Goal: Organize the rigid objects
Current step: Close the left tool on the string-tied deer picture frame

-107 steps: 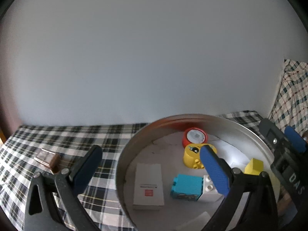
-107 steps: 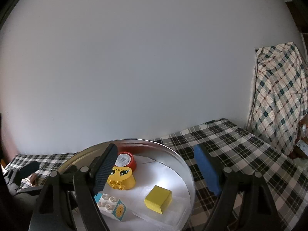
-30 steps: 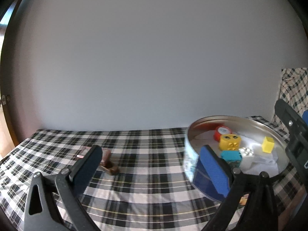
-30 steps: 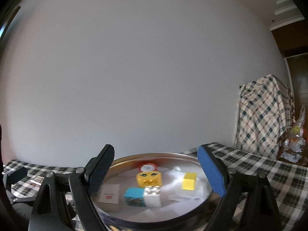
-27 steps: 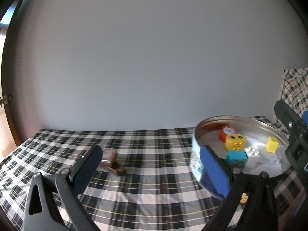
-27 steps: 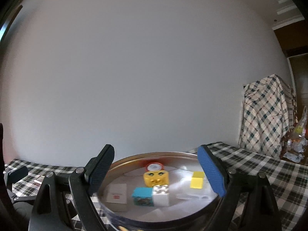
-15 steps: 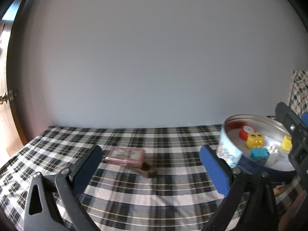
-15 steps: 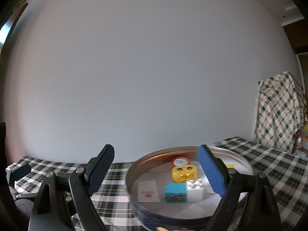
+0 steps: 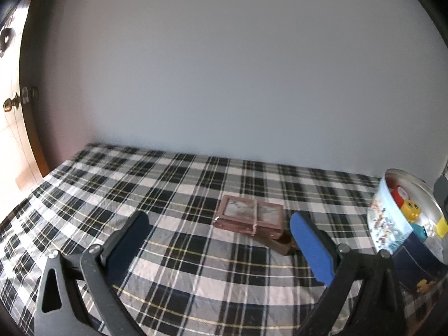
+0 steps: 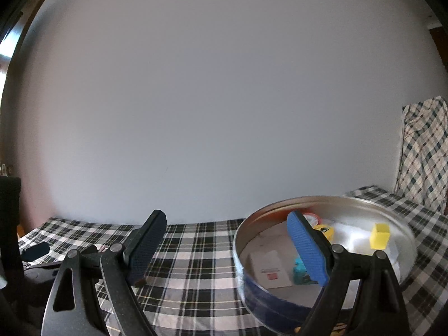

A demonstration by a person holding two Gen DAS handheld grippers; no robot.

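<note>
Both views have swung left since a second ago: the round tin (image 9: 392, 224) slid from centre-right to the far right edge of the left wrist view, and the brown box (image 9: 249, 218) that sat near the left finger now lies centred between the fingers, further out. In the right wrist view the tin (image 10: 280, 299) shifted from dead centre to the right half.

Left gripper (image 9: 218, 240): pitched down at the plaid cloth (image 9: 168, 184), jaws spread wide, nothing between them. Brown box lies flat on the cloth ahead of the tips, a small dark piece (image 9: 282, 245) touching its near right corner, just beside the blue right finger.

Right gripper (image 10: 224, 243): nearly level, jaws spread wide, empty. Its right finger overlaps the tin's near rim in the picture; contact can't be told.

Tin holds a yellow cube (image 10: 379, 235), white card box (image 10: 270, 270), teal block (image 10: 301, 273), yellow face block (image 9: 410, 210) and red-rimmed lid (image 9: 399, 193).

Room: open cloth left of and in front of the brown box; wall (image 9: 224, 70) at the far edge, door with knob (image 9: 11, 105) far left.
</note>
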